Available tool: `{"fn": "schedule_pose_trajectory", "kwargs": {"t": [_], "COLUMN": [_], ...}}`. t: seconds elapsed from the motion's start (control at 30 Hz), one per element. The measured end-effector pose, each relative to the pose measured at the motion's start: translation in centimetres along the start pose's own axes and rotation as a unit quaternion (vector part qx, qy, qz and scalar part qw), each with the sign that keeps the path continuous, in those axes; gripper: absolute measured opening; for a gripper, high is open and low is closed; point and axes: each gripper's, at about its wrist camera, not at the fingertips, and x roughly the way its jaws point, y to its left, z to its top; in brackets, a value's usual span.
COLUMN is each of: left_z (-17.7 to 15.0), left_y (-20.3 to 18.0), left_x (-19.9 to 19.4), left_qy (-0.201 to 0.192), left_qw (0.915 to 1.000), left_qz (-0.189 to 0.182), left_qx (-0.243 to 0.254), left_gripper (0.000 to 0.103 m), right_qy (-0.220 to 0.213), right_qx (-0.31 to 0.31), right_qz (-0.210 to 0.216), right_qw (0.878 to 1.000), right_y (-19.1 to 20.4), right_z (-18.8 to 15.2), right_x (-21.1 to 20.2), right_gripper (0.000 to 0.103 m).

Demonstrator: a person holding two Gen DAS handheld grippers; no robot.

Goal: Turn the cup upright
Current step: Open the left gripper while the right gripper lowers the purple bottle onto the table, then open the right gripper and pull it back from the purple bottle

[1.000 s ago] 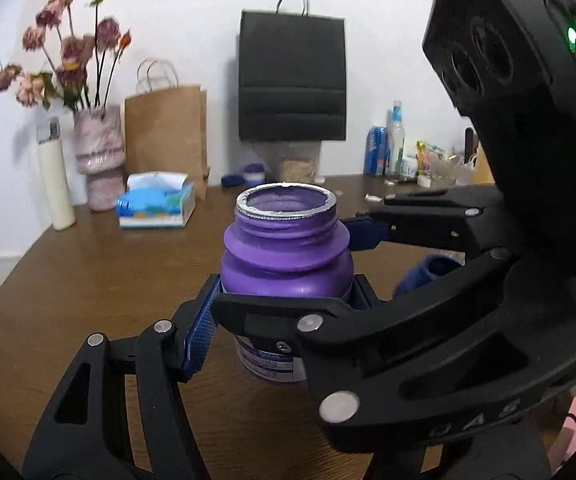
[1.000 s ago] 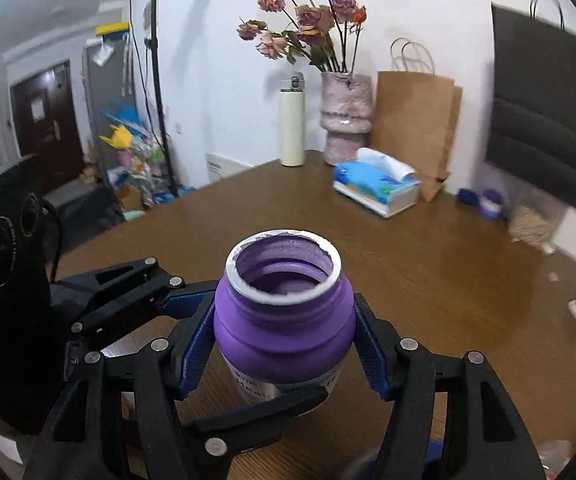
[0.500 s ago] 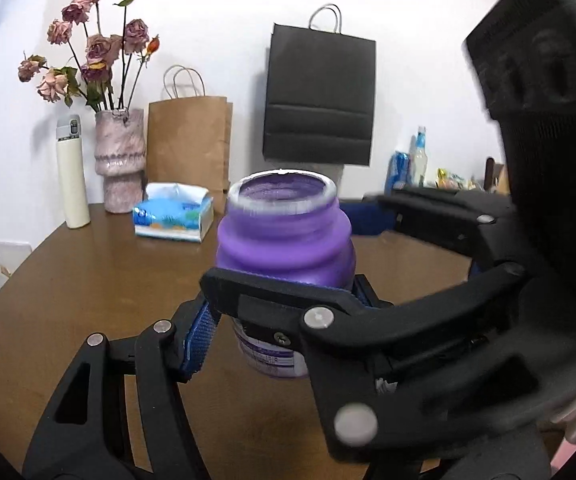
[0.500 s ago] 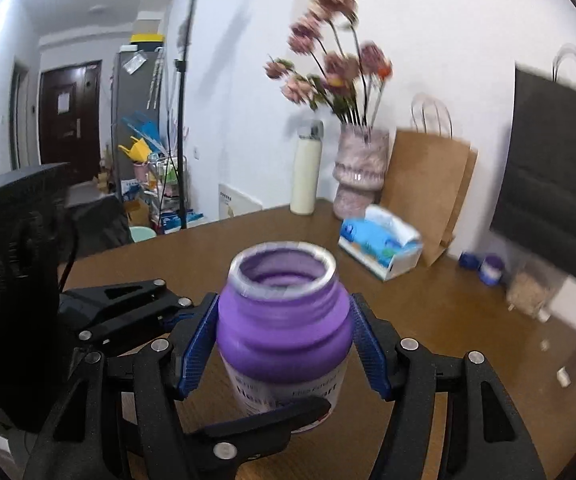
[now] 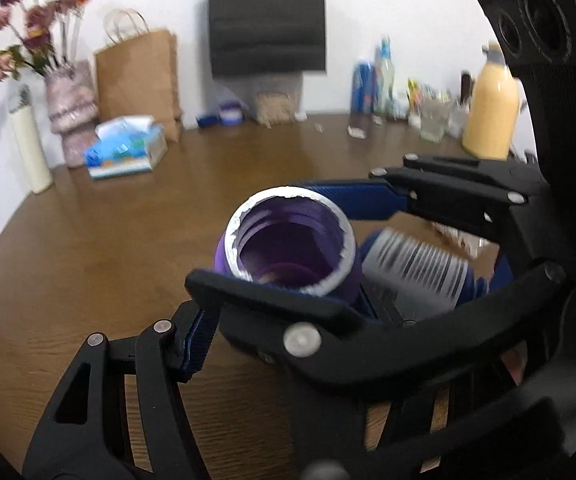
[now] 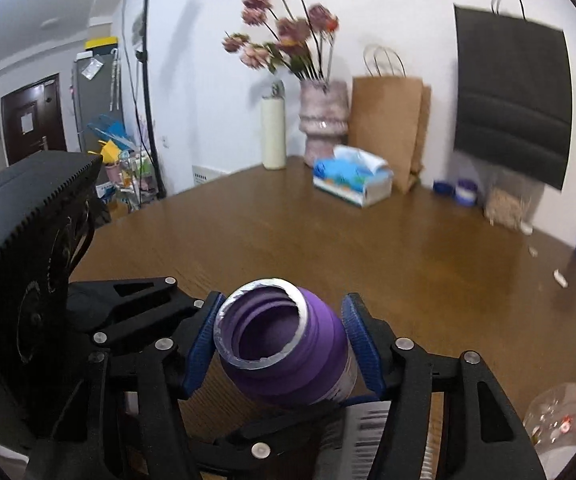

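The cup is a purple jar-like container (image 5: 288, 240) with a silver-edged open mouth and a white label. It tilts with its mouth up and toward the cameras, above the brown table (image 5: 128, 232). My left gripper (image 5: 280, 304) is shut on its body. In the right wrist view the cup (image 6: 284, 360) sits between the blue pads of my right gripper (image 6: 284, 356); a small gap shows on the right side, and contact is unclear. A second object with a barcode label (image 5: 416, 268) lies just behind the cup.
At the table's far edge stand a flower vase (image 6: 324, 120), a cream bottle (image 6: 274, 132), a tissue box (image 6: 352, 184), a brown paper bag (image 6: 388, 128) and a black bag (image 6: 512, 92). Bottles, cans and a yellow bottle (image 5: 488, 120) crowd the far right. A clear plastic bottle (image 6: 556, 424) lies near right.
The cup was upright in both grippers and rose off the table. It now tilts toward the cameras and sits lower in both views. A barcoded object has appeared behind it.
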Motion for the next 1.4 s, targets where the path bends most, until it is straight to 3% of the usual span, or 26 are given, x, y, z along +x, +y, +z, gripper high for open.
{"fn": "schedule_pose_trajectory", "kwargs": {"t": [0.1,0.17,0.33,0.57,0.67,0.8,0.97,1.03,1.13,1.27,1.4], "left_z": [0.1,0.2,-0.3,-1.4,-1.3,-1.3,-1.8,-2.0,-2.3,-2.2,-2.5], "left_y": [0.1,-0.1,-0.1,1.9,2.1,1.7,1.5,1.6,1.8,1.8,1.1], "left_x": [-0.5,-0.8,-1.3,-2.6,-3.2,-4.2,-6.1,-6.8,-8.4,-9.6,-10.9], "left_qy": [-0.012,-0.017,-0.005,-0.003,-0.006,-0.018,-0.032,-0.034,-0.053,-0.072,-0.088], "left_qw": [0.9994,0.9995,0.9999,0.9985,0.9976,0.9972,0.9959,0.9955,0.9923,0.9867,0.9828], "left_qz": [-0.021,-0.018,-0.011,0.010,0.016,0.030,0.046,0.051,0.075,0.093,0.093], "left_qx": [-0.023,-0.021,-0.011,-0.053,-0.068,-0.065,-0.070,-0.073,-0.083,-0.112,-0.133], "left_gripper": [0.063,0.074,0.084,0.085,0.085,0.085,0.085,0.090,0.103,0.103,0.103], "right_qy": [-0.007,-0.006,0.000,0.006,0.021,0.028,0.010,0.009,0.013,0.031,0.034], "right_qx": [0.010,0.004,0.013,0.050,0.062,0.074,0.117,0.123,0.130,0.129,0.142], "right_qz": [-0.012,-0.026,-0.047,-0.048,-0.042,-0.037,-0.029,-0.048,-0.092,-0.163,-0.174], "right_qw": [1.000,1.000,0.999,0.998,0.997,0.996,0.993,0.991,0.987,0.978,0.974], "right_y": [-1.1,-1.8,-3.5,-6.4,-6.5,-6.6,-6.5,-6.0,-5.6,-5.8,-5.6], "right_z": [-0.2,0.1,0.3,0.2,0.1,-0.4,-0.7,-1.1,-2.0,-3.8,-5.1], "right_x": [-0.3,-0.4,-0.5,-1.2,-1.0,-1.0,-4.4,-6.9,-10.2,-13.7,-16.0], "right_gripper": [0.057,0.057,0.057,0.058,0.071,0.072,0.072,0.080,0.080,0.080,0.080]}}
